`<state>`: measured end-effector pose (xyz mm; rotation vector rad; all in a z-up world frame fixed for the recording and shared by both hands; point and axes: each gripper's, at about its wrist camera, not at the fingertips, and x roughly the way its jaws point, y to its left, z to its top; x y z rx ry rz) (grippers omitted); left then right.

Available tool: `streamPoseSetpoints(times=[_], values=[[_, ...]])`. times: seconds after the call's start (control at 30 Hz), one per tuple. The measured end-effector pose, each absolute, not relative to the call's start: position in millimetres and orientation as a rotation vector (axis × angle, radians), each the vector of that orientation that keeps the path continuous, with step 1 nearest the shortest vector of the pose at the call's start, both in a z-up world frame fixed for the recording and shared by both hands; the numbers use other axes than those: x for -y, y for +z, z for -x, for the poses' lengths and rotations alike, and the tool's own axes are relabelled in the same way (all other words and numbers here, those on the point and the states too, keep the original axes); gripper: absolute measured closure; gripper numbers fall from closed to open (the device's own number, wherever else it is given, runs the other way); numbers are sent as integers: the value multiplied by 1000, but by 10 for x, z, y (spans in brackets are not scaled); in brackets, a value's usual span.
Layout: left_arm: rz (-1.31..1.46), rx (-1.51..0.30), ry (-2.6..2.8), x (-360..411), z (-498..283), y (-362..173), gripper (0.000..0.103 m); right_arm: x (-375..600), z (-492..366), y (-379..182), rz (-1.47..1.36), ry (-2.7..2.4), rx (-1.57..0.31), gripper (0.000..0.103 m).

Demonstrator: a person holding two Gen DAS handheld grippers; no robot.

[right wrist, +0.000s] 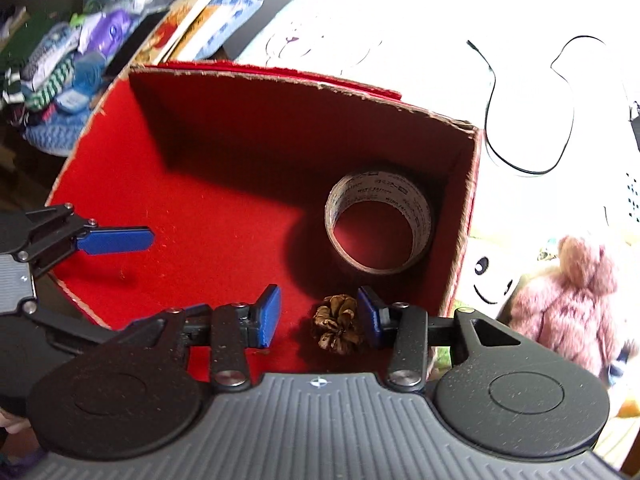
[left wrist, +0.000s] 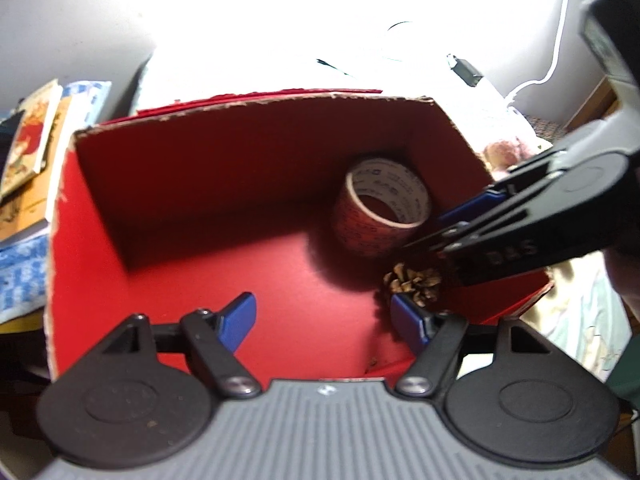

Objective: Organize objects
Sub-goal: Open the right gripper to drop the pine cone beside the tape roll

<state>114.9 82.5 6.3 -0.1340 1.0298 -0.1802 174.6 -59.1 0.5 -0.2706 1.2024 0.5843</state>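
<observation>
A red cardboard box point(left wrist: 224, 184) lies open below both grippers; it also shows in the right wrist view point(right wrist: 224, 168). A roll of tape point(left wrist: 380, 212) stands in its far right corner, also in the right wrist view point(right wrist: 378, 226). A pine cone point(left wrist: 414, 284) lies on the box floor in front of the roll, also in the right wrist view point(right wrist: 338, 324). My left gripper point(left wrist: 322, 322) is open and empty over the box floor. My right gripper point(right wrist: 320, 318) is open, its jaws either side of the pine cone, which rests loose near the right finger.
Books point(left wrist: 32, 148) and a blue packet lie left of the box. A pile of clothes point(right wrist: 60, 72) sits further left. A pink teddy bear point(right wrist: 568, 296) and a white plush point(right wrist: 488, 276) lie right of the box. A black cable point(right wrist: 528, 112) crosses the white surface behind.
</observation>
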Motion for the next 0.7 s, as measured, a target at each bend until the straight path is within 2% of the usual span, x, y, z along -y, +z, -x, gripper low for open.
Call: streamPoseSetpoints(times=[0.7], values=[[11, -982, 77, -707, -611, 449, 30, 827, -1038, 337, 86, 632, -943, 58]])
